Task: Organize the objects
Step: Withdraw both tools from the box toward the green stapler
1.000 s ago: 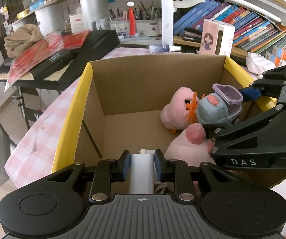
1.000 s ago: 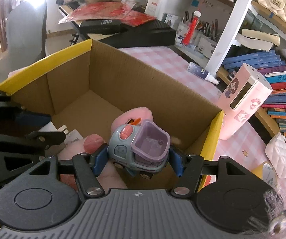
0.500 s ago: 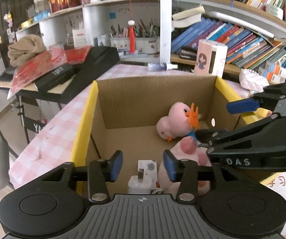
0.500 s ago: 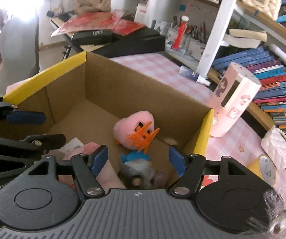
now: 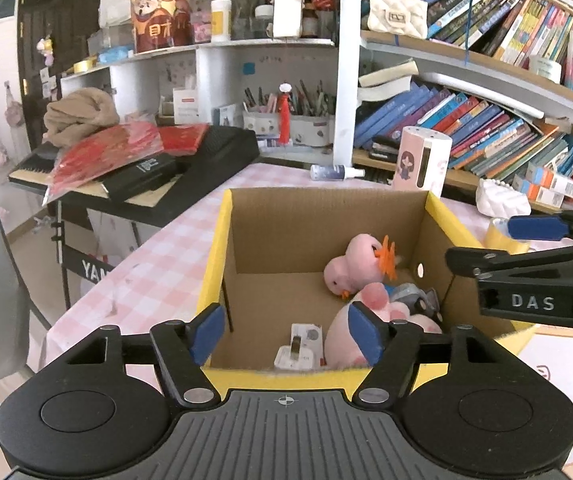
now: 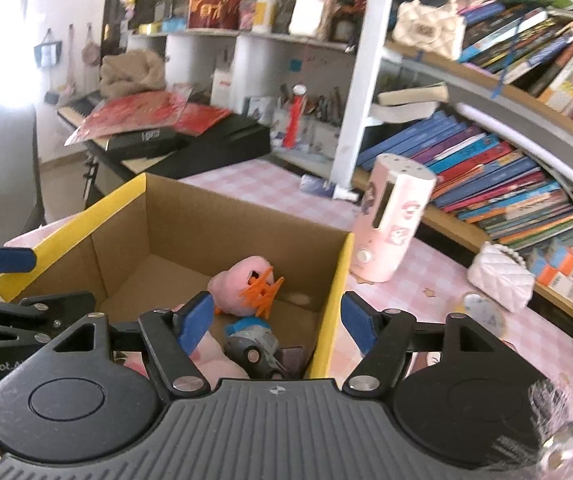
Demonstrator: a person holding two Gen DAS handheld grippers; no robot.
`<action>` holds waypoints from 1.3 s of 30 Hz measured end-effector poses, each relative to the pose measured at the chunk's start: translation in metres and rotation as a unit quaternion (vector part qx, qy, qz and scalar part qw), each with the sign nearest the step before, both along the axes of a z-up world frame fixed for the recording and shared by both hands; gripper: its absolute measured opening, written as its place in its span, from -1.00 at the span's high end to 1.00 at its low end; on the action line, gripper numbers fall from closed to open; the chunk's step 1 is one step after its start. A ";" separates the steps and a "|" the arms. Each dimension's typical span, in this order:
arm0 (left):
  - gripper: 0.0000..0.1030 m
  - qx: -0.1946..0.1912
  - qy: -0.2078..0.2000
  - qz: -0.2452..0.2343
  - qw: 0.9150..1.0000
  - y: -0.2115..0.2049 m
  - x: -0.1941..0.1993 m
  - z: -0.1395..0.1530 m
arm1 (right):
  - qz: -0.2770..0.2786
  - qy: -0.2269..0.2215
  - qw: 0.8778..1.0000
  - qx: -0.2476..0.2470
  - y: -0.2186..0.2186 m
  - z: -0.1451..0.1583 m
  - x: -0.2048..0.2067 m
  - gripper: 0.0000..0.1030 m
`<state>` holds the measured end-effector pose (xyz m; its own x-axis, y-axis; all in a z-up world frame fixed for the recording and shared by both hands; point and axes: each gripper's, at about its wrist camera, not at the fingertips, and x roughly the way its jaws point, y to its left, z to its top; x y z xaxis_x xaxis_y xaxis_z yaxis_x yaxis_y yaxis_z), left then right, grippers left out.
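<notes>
On the pink checked tabletop (image 5: 158,264), cardboard box (image 5: 326,216) holding pink plush (image 5: 356,266), toy car (image 6: 252,346), white charger (image 5: 298,350) (lying flat), left gripper (image 5: 286,334) and right gripper (image 6: 274,322) above, jaws opening, empty.

The right gripper (image 6: 276,322) hangs over the cardboard box (image 6: 222,220) on the pink-checked counter (image 6: 438,276), its jaws opening with nothing between them. Below lie a grey toy car (image 6: 252,346) and a pink plush (image 6: 246,290).

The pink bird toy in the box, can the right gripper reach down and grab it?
Probably yes. The pink bird toy lies uncovered on the floor of the open cardboard box, and the right gripper, opening with nothing between its fingers, is above it. The toy car lies nearer.
</notes>
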<state>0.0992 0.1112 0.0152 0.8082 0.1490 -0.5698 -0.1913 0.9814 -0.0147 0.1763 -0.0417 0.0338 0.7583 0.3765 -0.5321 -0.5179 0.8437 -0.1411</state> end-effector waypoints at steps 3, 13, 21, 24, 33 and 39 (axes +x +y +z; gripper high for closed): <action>-0.44 -0.001 -0.004 0.001 1.000 0.000 -0.012 0.001 | -0.014 -0.011 1.000 0.007 -0.007 0.002 -0.015 -0.34; -0.63 -0.021 0.006 0.010 1.000 0.003 -0.050 -0.003 | -0.061 0.009 0.998 0.012 -0.025 -0.010 -0.060 -0.44; -0.68 -0.021 0.031 0.002 0.999 -0.001 -0.072 -0.011 | -0.096 0.039 0.995 0.003 -0.030 -0.027 -0.091 -0.50; -0.68 -0.019 0.042 -0.001 0.999 -0.004 -0.079 -0.014 | -0.109 0.048 0.993 0.003 -0.031 -0.032 -0.100 -0.52; -0.68 -0.018 0.060 -0.017 0.998 -0.011 -0.098 -0.020 | -0.114 0.058 0.992 -0.001 -0.032 -0.041 -0.122 -0.57; -0.68 -0.023 0.073 -0.034 0.996 -0.017 -0.104 -0.025 | -0.122 0.057 0.991 0.000 -0.035 -0.045 -0.138 -0.61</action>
